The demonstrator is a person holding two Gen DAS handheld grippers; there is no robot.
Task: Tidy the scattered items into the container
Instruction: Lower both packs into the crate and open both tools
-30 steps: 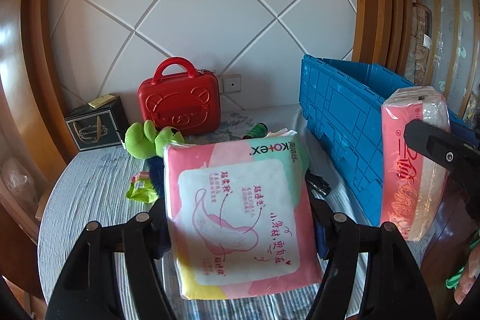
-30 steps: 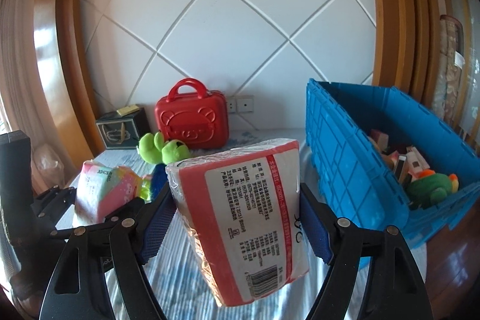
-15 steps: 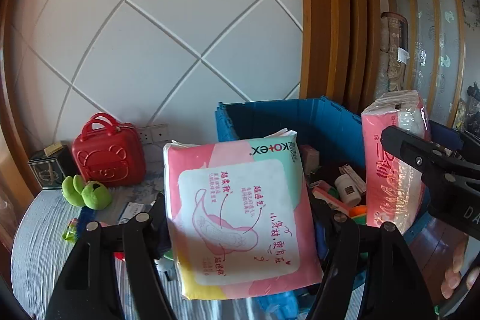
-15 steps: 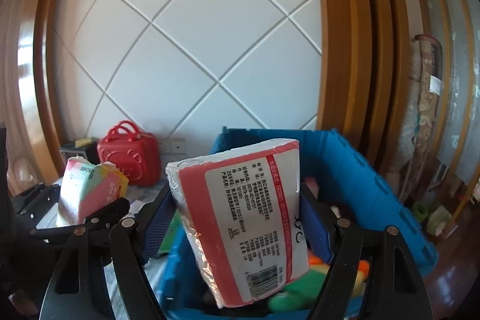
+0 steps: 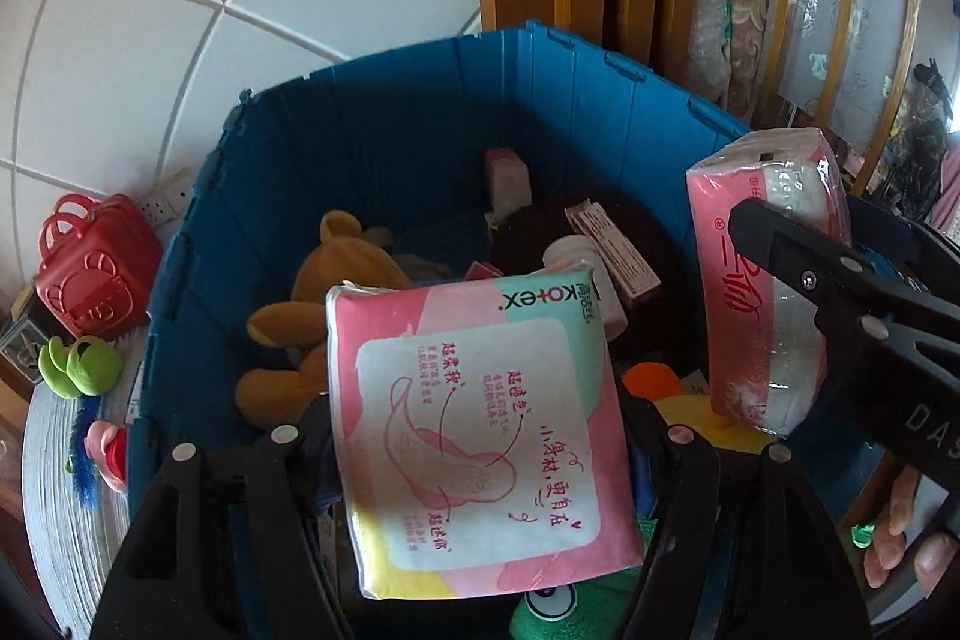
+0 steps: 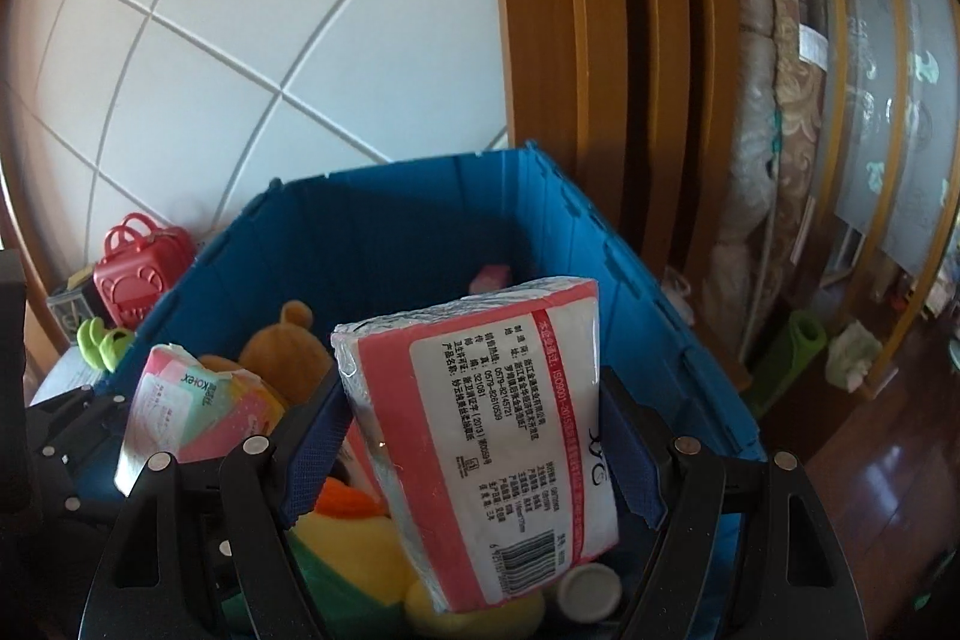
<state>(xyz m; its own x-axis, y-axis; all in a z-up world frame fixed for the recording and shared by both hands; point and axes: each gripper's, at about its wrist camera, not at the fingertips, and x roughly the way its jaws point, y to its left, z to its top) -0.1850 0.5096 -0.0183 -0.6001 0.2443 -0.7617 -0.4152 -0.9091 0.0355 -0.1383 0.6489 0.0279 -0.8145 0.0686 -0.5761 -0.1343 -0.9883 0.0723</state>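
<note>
Left gripper (image 5: 480,436) clamped on pad pack (image 5: 480,430), right gripper (image 6: 474,430) clamped on tissue pack (image 6: 480,436); both held over blue crate (image 5: 420,100). Packs hide much of the crate contents; brown teddy (image 5: 336,280) partly covered.

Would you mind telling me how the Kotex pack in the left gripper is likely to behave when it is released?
The Kotex pack looks soft and light, held flat without sagging. Its glossy wrapper may slip. Released over the blue crate, it should land softly on the plush toys.
</note>
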